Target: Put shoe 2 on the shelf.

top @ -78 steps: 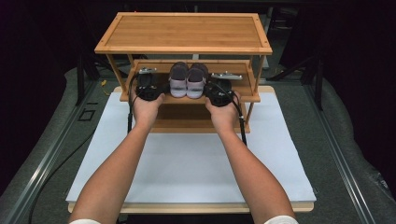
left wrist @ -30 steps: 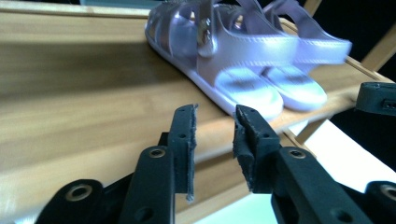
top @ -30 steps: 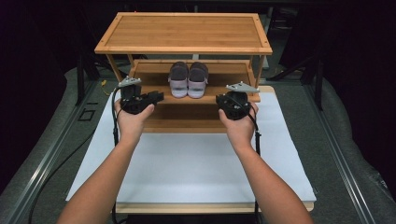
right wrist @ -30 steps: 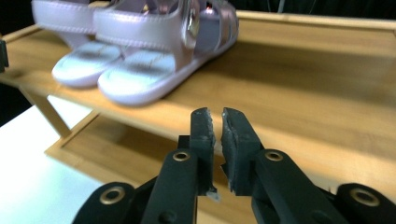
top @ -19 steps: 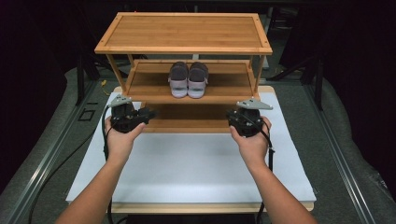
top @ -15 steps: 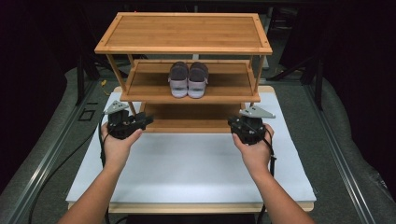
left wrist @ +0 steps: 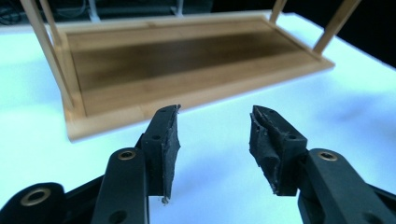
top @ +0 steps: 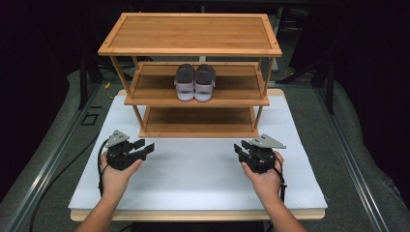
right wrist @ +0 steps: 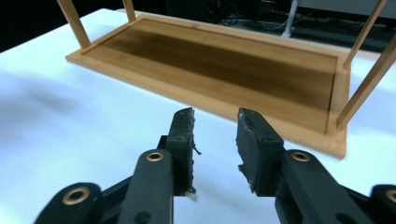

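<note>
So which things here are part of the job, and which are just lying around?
Part of the job, probably:
pair of shoes on the middle shelf
wooden rack
left tool, open
right tool, open

Just around:
white board
grey floor

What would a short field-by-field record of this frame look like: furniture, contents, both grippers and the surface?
furniture: three-tier wooden rack standing on the white table top
top shelf: bare
middle shelf: pair of shoes, side by side, near the centre
bottom shelf: bare
left gripper: open, holding nothing, in front of the rack's left side
right gripper: open, holding nothing, in front of the rack's right side
contact: neither gripper touches the rack or the shoes
</note>
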### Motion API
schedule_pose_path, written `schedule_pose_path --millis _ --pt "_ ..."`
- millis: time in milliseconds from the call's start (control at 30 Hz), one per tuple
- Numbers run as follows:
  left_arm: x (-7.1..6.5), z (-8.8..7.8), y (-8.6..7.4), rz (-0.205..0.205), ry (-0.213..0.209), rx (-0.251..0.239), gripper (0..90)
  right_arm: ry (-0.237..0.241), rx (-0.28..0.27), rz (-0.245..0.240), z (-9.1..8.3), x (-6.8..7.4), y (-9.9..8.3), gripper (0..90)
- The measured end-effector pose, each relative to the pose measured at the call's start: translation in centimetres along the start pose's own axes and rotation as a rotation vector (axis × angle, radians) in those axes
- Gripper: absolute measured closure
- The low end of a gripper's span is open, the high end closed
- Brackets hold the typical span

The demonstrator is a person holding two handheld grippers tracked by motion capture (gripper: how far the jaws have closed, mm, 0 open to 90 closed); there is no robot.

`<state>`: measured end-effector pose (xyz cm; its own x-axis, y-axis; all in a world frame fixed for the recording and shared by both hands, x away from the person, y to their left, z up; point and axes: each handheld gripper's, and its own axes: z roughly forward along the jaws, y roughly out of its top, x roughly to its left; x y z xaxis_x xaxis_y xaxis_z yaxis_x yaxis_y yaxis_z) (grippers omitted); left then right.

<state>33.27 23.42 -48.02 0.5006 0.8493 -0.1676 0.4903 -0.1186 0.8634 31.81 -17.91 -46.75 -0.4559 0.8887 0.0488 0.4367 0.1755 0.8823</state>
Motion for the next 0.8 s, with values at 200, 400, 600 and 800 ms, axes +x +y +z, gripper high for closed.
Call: schedule_pose_path --millis 200,400,600,800 --pt "0.4 0.5 -2.1 -0.024 -0.014 -0.006 50.7 0.008 0.029 -0.006 0.5 -0.2 -2.5 62.5" --pt "0.6 0.9 -3.3 -0.018 -0.006 0.013 50.6 0.037 0.065 0.018 1.4 -0.2 -4.1 61.3" --pt "1.1 1.6 -4.4 -0.033 -0.007 0.064 50.3 -0.003 0.079 0.004 1.8 -0.2 -4.7 59.8" --pt "1.6 2.0 -5.0 -0.067 -0.007 0.095 47.9 0.005 0.090 0.006 2.0 -0.5 -4.9 59.7"
